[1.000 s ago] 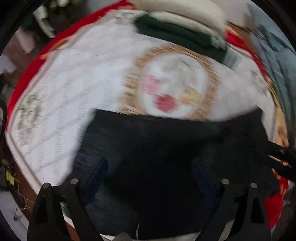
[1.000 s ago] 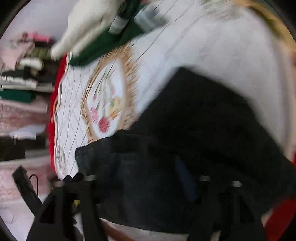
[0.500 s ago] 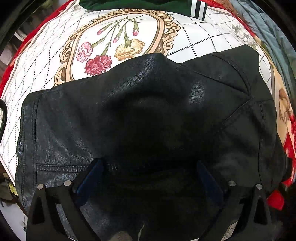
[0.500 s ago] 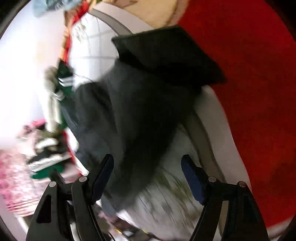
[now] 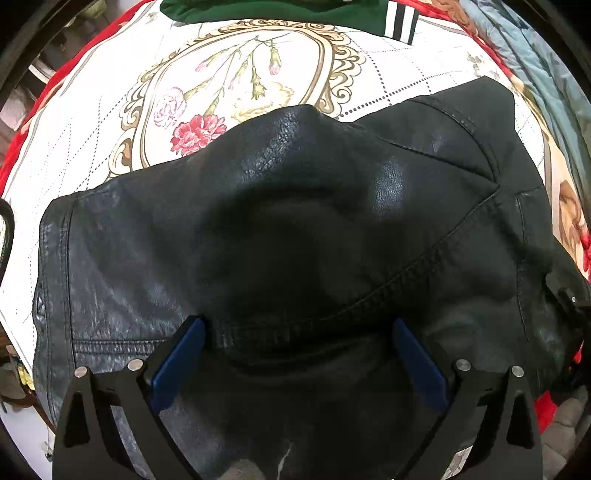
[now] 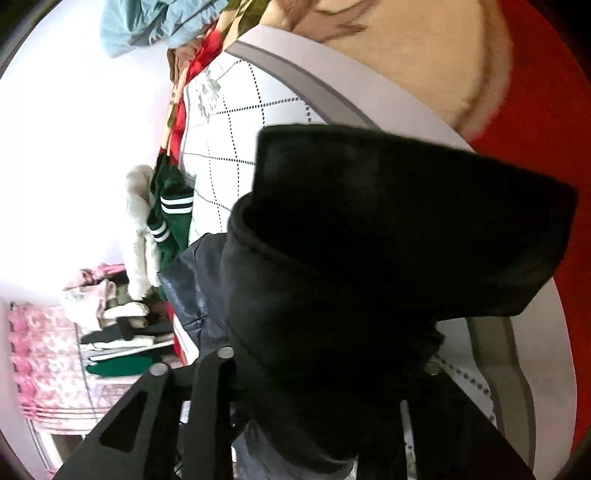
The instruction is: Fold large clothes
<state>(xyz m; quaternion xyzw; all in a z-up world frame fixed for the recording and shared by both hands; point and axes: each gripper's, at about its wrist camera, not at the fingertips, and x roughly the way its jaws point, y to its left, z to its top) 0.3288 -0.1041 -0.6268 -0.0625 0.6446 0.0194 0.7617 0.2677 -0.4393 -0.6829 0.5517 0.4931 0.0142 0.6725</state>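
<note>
The black leather jacket (image 5: pixel 280 236) lies spread across the white quilted cover with the gold-framed flower print (image 5: pixel 92 122), its stitched seam running between the blue pads of my left gripper (image 5: pixel 297 354). My worry is on the other side. My right gripper (image 6: pixel 328 369) is buried under a thick black fold of the same jacket (image 6: pixel 369 236), and that bulk hangs toward the red blanket (image 6: pixel 546 110) at the cover's edge. Leather is heavy and slick, I judge, so if the fold is only draped over me it could slide off and drag the rest of the jacket sideways, spoiling whatever alignment the fold has. A pull from the right could also bunch the panel that bulges up in front of my left jaws, since nothing there pins it down.

My left jaws stand wide, with the leather lying between and under the pads; I cannot tell whether the pads touch it, and nothing is pinched. Of my right jaws I can see only the black outer linkages; the pads and the gap are hidden by the fold, so I cannot tell whether they are clamped on it or merely carrying it.

Beyond the jacket, a folded dark green garment with white stripes (image 5: pixel 295 14) sits at the far edge of the cover, well apart from my work.
</note>
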